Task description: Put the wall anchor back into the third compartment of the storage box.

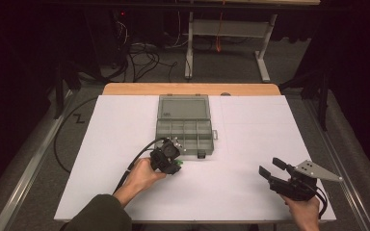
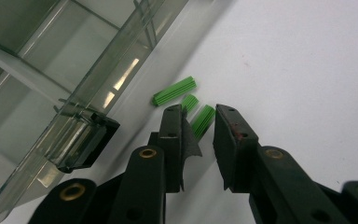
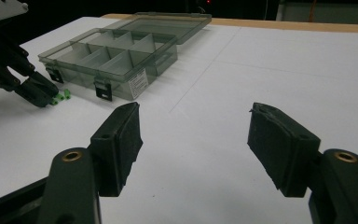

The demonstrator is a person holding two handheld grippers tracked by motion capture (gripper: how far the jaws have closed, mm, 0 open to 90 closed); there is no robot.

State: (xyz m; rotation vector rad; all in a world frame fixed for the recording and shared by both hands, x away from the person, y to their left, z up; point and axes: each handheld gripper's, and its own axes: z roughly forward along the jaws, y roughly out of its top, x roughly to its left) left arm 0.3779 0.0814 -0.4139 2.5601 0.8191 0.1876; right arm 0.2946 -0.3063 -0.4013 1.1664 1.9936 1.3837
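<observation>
Three small green ribbed plugs lie on the white table just in front of a clear grey compartment box [image 1: 207, 149]. In the left gripper view, one plug [image 2: 175, 91] lies free nearest the box wall [image 2: 98, 93]. A second plug [image 2: 189, 101] sits by the left jaw's tip. The third plug [image 2: 204, 119] lies between the tips of my left gripper [image 2: 198, 110], whose jaws stand narrow around it with no clear press. That left gripper [image 1: 176, 163] points down at the box's front edge. My right gripper [image 1: 270, 166] rests open and empty at the near right.
The box's lid [image 1: 183, 107] lies open flat toward the far side, and its compartments look empty. A black latch [image 2: 86, 142] juts from the front wall near my left jaw. The right gripper view shows the left gripper [image 3: 42, 95] and the plugs [image 3: 61, 98] beside the box.
</observation>
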